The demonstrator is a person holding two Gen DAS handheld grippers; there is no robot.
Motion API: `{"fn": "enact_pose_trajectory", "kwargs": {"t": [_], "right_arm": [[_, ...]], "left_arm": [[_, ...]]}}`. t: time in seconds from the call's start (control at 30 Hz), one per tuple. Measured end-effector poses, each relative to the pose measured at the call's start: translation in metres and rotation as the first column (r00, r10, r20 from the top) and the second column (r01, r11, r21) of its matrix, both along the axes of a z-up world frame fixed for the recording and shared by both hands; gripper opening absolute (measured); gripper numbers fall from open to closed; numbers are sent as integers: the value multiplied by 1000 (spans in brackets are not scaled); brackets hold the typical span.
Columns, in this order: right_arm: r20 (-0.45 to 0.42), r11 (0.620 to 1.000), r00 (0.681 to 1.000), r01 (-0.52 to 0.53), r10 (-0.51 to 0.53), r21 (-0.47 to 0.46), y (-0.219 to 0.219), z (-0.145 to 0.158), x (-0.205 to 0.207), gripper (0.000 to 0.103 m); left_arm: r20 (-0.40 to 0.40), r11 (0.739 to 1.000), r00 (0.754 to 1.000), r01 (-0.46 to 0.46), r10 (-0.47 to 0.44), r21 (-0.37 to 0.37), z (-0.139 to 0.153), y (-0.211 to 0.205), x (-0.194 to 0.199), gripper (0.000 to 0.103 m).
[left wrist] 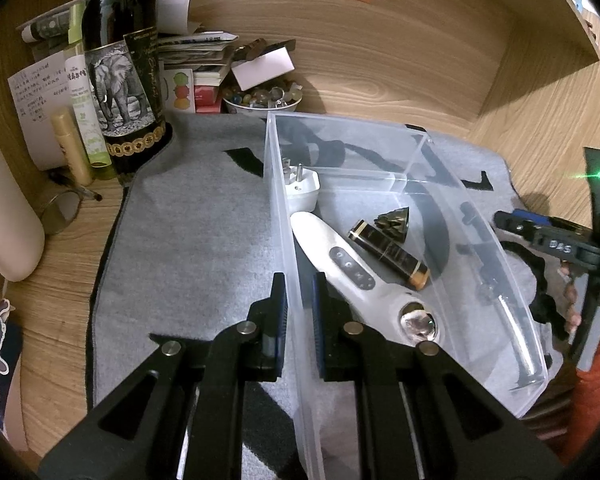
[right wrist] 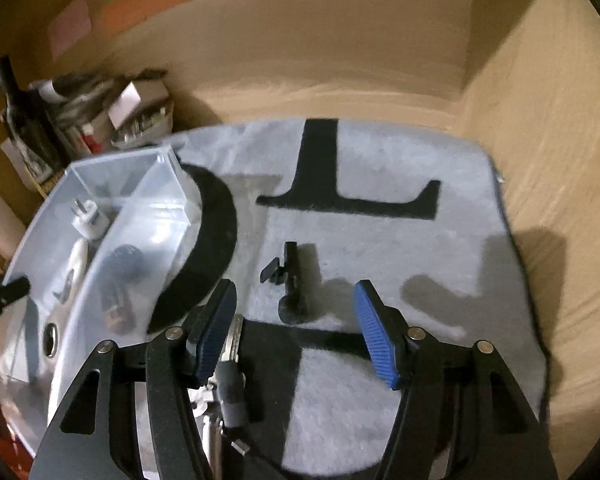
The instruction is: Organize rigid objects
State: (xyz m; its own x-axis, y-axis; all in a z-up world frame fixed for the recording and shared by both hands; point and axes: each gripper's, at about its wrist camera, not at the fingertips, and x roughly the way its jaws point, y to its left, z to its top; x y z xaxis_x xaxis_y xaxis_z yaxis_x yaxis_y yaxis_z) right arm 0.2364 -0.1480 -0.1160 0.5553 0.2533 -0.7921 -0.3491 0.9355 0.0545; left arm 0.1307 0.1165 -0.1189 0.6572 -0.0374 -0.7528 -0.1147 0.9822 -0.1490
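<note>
While clamped — bin (left wrist: 278, 184), plug (left wrist: 302, 190) inside

One clear bin (left wrist: 452, 208) holding four items, one black clip (right wrist: 290, 280) outside, two bottles.

Wood-grain desk (left wrist: 380, 60) under gray mat (left wrist: 204, 216)

Each hand-held gripper is black, with slotted linkage arms joined by round silver pins. The left hand-held gripper (left wrist: 299, 312) and the right hand-held gripper (right wrist: 296, 320) carry ribbed blue pads (right wrist: 374, 334) on their fingers. Seen from the left wrist, the right one bears white lettering, a green light and an orange-red sleeve (left wrist: 596, 380) behind it
</note>
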Motion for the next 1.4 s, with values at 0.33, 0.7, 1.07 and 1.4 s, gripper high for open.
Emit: {"fn": "enact_pose_trajectory", "kwargs": {"t": [0.33,0.7,1.07,1.4], "right_arm": [[-86,999,995,-49,48,-4,14,-28,33,23],[13,997,997,-71,71,14,12,6,9,23],[162,988,977,-150,141,46,34,59,-25,23],[212,962,943,-270,255,48,72,75,-46,23]], "left_arm": [[-5,1000,1000,-3,3,4,-1,-1,1,11],[-7,1000,1000,-5,5,5,-2,-1,1,11],[-7,1000,1000,-6,6,4,-2,-1,1,11],[-6,1000,1000,-5,6,3,-2,-1,1,11]]}}
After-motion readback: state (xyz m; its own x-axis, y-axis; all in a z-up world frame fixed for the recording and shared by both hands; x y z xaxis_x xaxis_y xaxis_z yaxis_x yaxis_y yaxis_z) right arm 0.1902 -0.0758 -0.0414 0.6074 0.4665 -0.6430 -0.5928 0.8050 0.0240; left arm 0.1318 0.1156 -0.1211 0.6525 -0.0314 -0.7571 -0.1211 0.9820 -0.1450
